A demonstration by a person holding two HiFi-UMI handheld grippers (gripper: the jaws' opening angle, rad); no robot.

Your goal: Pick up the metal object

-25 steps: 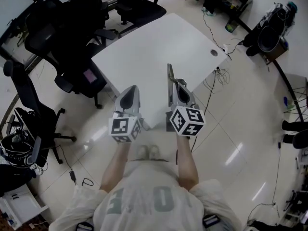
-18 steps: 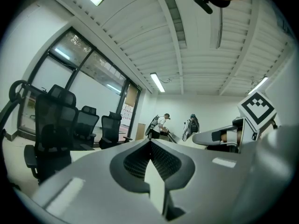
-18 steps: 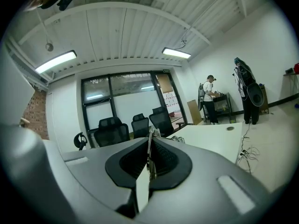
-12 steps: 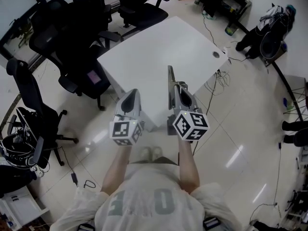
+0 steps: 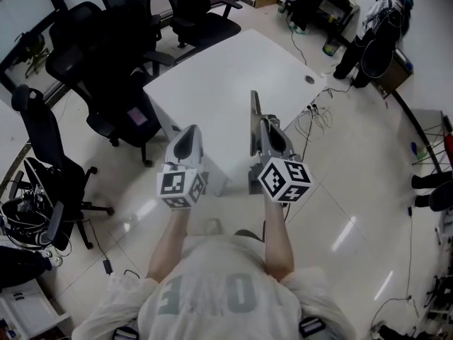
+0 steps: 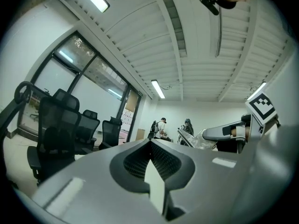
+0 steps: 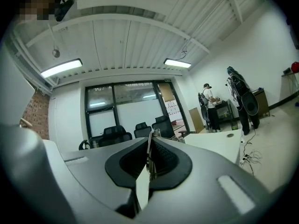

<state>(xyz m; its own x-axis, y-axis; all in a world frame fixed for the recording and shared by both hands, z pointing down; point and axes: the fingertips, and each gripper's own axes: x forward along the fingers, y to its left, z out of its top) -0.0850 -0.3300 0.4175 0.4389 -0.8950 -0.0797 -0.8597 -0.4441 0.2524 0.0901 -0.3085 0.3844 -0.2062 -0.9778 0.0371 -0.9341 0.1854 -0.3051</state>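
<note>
My right gripper (image 5: 266, 127) is shut on the metal object (image 5: 253, 108), a thin flat strip that sticks out forward past the jaws, over the near edge of the white table (image 5: 226, 69). In the right gripper view the metal object (image 7: 150, 149) stands on edge, pinched between the jaws of the right gripper (image 7: 149, 143). My left gripper (image 5: 189, 132) is held level beside it, shut with nothing in it. In the left gripper view the jaws of the left gripper (image 6: 150, 144) meet at the tip, and the right gripper (image 6: 226, 131) shows at the right.
Black office chairs (image 5: 106, 62) crowd the left and far side of the table. Cables (image 5: 315, 115) trail on the glossy tiled floor to the right. People stand by a desk (image 7: 209, 107) at the far end of the room.
Both grippers stay side by side and the right one keeps its hold on the metal strip. The table has slid a little up and away in the head view.
</note>
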